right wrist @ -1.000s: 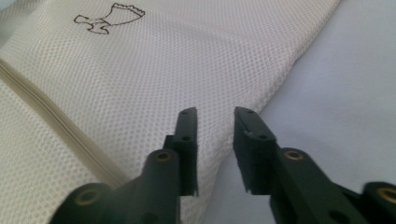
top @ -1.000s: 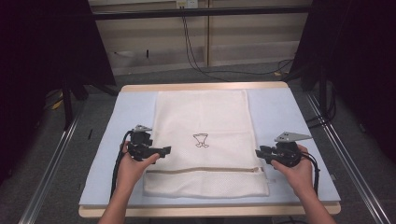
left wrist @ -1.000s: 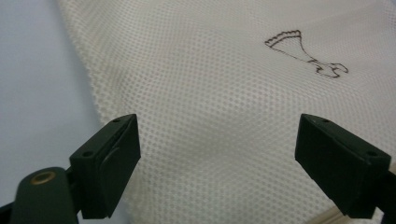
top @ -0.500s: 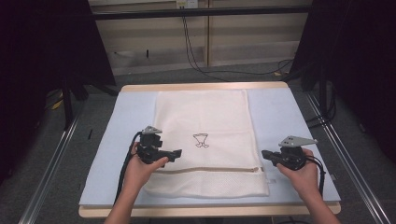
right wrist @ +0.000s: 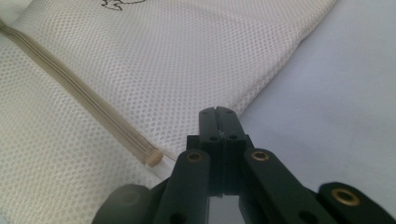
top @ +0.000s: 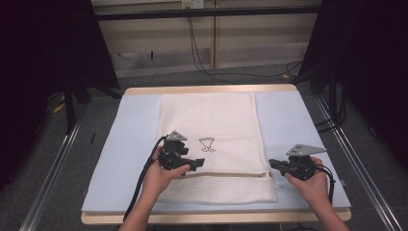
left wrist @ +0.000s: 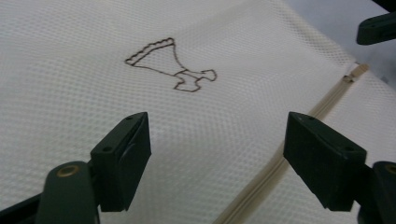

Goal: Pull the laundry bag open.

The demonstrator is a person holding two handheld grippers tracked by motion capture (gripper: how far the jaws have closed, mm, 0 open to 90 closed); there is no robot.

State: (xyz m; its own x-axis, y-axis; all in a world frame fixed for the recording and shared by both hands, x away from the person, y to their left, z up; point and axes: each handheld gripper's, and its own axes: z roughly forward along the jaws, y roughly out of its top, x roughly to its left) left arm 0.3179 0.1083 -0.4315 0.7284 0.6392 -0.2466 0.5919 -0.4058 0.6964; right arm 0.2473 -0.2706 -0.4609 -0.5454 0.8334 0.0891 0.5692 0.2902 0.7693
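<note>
Flat on the pale blue bench [top: 125, 144]: a soft, cream mesh laundry bag [top: 211, 120] with a beige zipper [top: 226, 175] across at 6 o'clock. Left claw [left wrist: 217, 154] spread wide over the mesh, just been closing a little, nothing pinched; right claw [right wrist: 218, 122] pressed together at the bag's 4 o'clock edge, whether on cloth, cannot tell. Probably light, floppy, easy to bunch, so best to pinch corners or the zipper end.

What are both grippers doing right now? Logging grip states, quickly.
Left gripper: open above the mesh bag, jaws just narrowed, holding nothing.
Right gripper: shut at the bag's edge.
</note>
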